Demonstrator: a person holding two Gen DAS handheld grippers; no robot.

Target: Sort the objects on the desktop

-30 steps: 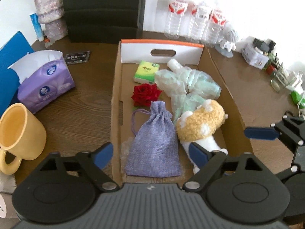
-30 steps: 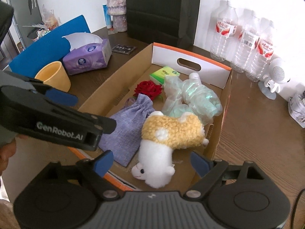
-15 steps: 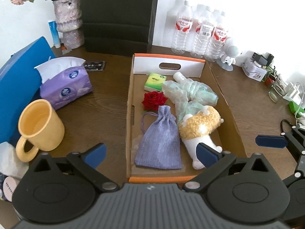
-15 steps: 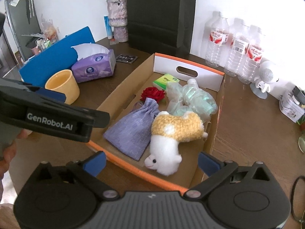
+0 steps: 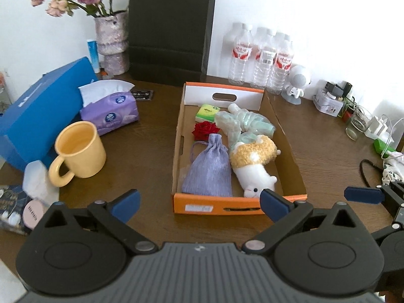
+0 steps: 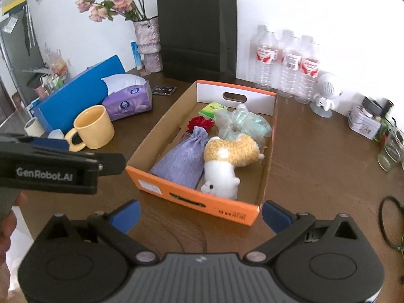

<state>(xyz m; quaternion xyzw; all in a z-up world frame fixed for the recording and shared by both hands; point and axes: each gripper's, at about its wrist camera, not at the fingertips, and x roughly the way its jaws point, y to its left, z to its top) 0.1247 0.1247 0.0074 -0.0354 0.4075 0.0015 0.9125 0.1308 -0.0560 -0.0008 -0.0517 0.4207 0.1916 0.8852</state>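
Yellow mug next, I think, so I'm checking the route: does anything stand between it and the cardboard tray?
Nothing visible does. Bare brown table lies between the yellow ceramic mug and the orange-edged cardboard tray's low side wall; the purple tissue pack sits farther back.

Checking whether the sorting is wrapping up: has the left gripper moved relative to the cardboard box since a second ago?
Yes. The left gripper has backed away from the cardboard box; its orange near wall now shows.

Matt cardboard box (image 5: 290, 136), woven pouch (image 5: 208, 169)

L claw (image 5: 199, 203) & R claw (image 6: 200, 213) wide open, empty
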